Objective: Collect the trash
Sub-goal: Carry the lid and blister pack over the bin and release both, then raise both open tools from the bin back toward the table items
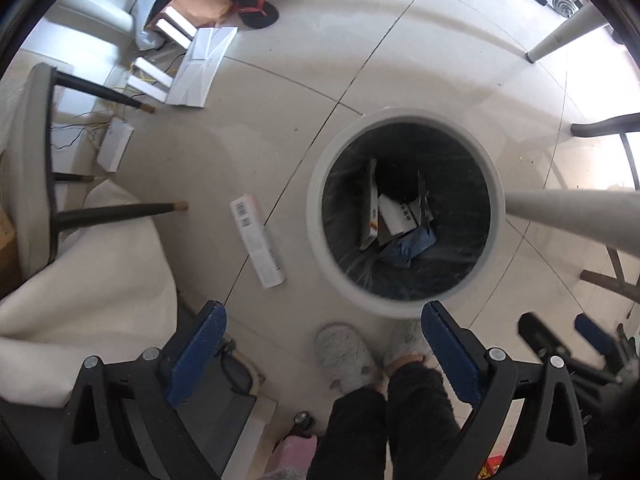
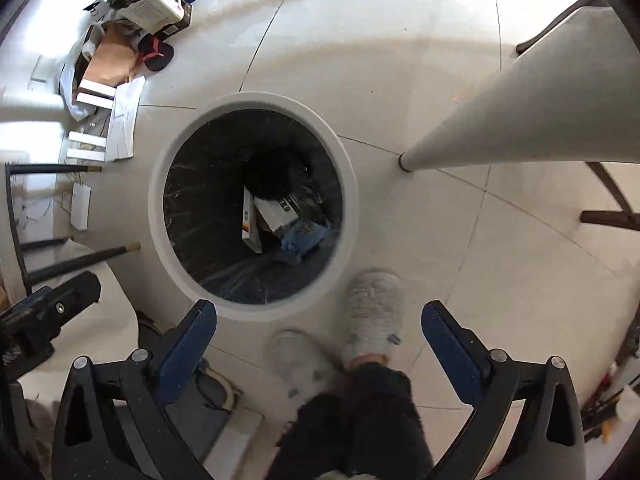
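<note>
From the left wrist view, the left gripper [image 1: 322, 330] points down at the smooth pale tile floor [image 1: 400, 40]. Its two blue padded fingers [image 1: 198, 344] are spread wide with nothing between them. A round white plastic bin with a crinkly black bag inside [image 1: 406, 212] stands on the floor. In the bin lie three flat cardboard boxes [image 1: 396, 216] and one crumpled blue wrapper [image 1: 408, 246]. One long white cardboard box with barcodes [image 1: 258, 240] lies flat on the floor, just beside the bin's left side. Two fluffy grey slippers [image 1: 344, 354] stand near the bin.

From the right wrist view, the right gripper [image 2: 320, 332] also points down, spread wide and empty. The bin [image 2: 256, 312] sits just past its left finger [image 2: 188, 340].
</note>
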A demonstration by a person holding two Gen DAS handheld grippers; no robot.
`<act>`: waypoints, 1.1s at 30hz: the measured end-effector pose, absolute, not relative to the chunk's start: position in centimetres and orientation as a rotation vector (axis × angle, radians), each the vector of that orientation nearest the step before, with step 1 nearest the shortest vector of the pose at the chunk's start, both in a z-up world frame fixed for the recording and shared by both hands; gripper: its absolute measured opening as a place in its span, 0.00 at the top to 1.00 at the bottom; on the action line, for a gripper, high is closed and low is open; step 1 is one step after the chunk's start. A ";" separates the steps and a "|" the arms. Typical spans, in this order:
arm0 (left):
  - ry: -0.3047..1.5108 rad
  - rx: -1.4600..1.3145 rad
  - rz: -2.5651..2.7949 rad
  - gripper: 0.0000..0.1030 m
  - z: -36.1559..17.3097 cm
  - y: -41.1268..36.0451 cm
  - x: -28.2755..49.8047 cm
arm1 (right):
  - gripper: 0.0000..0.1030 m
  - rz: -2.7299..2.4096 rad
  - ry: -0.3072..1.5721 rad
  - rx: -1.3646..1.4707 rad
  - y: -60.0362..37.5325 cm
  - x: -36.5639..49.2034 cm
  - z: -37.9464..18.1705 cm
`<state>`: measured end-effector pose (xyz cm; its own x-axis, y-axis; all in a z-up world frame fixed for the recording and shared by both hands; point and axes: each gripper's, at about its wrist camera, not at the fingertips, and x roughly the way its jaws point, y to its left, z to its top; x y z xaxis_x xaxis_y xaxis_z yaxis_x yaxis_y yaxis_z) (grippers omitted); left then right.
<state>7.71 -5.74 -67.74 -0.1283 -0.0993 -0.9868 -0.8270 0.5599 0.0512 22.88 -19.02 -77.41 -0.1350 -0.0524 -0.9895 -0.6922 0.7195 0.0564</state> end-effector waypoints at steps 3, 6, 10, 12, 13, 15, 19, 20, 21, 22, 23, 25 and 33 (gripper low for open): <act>1.596 -0.781 0.778 0.03 -65.8 -6.4 6.7 | 0.00 0.620 1.618 -0.637 -19.8 22.8 -75.3; 1.592 -0.767 0.786 0.03 -63.4 -7.2 6.0 | 0.00 0.630 1.592 -0.665 -20.6 22.7 -72.5; 1.580 -0.735 0.788 0.03 -59.3 -8.2 5.4 | 0.00 0.642 1.583 -0.676 -21.7 22.4 -68.2; 1.567 -0.732 0.784 0.03 -57.1 -8.7 5.1 | 0.00 0.649 1.568 -0.680 -22.0 22.1 -65.8; 1.560 -0.730 0.784 0.03 -55.9 -9.0 4.9 | 0.00 0.654 1.557 -0.684 -22.2 21.9 -64.3; 1.544 -0.724 0.779 0.03 -53.5 -9.4 4.6 | 0.00 0.661 1.539 -0.678 -22.6 21.9 -61.3; 1.508 -0.716 0.768 0.03 -48.6 -10.0 4.2 | 0.00 0.673 1.495 -0.655 -23.2 21.7 -55.3; 1.497 -0.716 0.767 0.03 -47.4 -10.2 4.0 | 0.00 0.680 1.487 -0.649 -23.2 21.6 -53.9; 1.487 -0.717 0.766 0.03 -46.2 -10.3 3.9 | 0.00 0.689 1.480 -0.639 -23.3 21.5 -52.1; 1.473 -0.720 0.765 0.03 -44.9 -10.4 3.7 | 0.00 0.695 1.470 -0.636 -23.4 21.4 -50.6; 1.454 -0.717 0.764 0.03 -43.7 -10.5 3.5 | 0.00 0.702 1.463 -0.631 -23.4 21.2 -49.4; 1.429 -0.713 0.761 0.03 -41.2 -10.8 3.2 | 0.00 0.720 1.448 -0.626 -23.5 20.8 -46.2; 1.322 -0.684 0.780 0.03 -31.7 -10.9 1.9 | 0.00 0.808 1.411 -0.588 -24.2 19.8 -35.0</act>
